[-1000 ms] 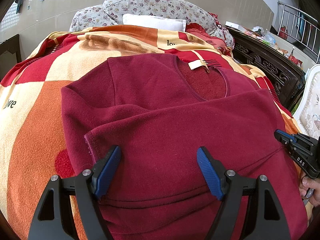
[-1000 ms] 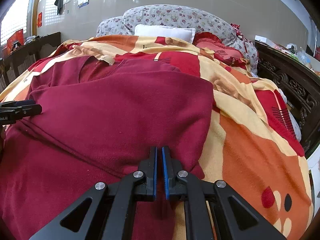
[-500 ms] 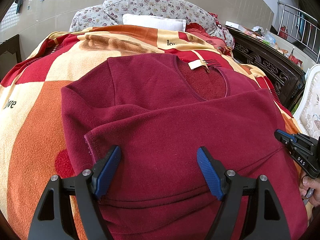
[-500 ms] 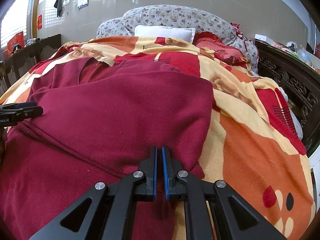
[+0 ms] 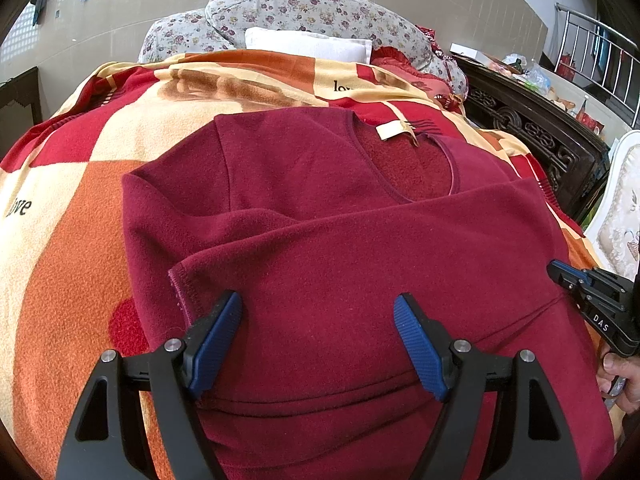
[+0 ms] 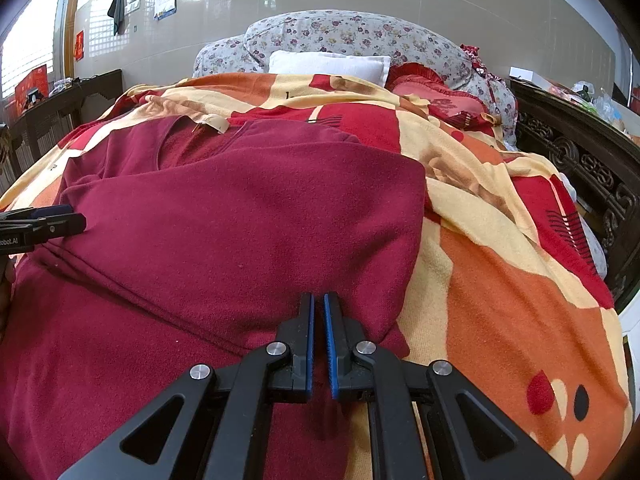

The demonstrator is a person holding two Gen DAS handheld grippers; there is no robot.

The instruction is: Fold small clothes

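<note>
A dark red fleece top (image 5: pixel 340 240) lies flat on the bed, neck and label away from me, with a sleeve folded across its body. It also shows in the right wrist view (image 6: pixel 240 220). My left gripper (image 5: pixel 318 316) is open wide just above the folded sleeve near its cuff, holding nothing. My right gripper (image 6: pixel 319 312) has its jaws nearly together over the top's right edge; a sliver of red cloth shows between the pads. Each gripper shows at the edge of the other's view.
The top lies on an orange, red and cream blanket (image 5: pixel 72 216). Floral pillows (image 5: pixel 304 12) and a white pillow (image 5: pixel 308 44) are at the head. A dark carved wooden bed frame (image 6: pixel 592 168) runs along the right side.
</note>
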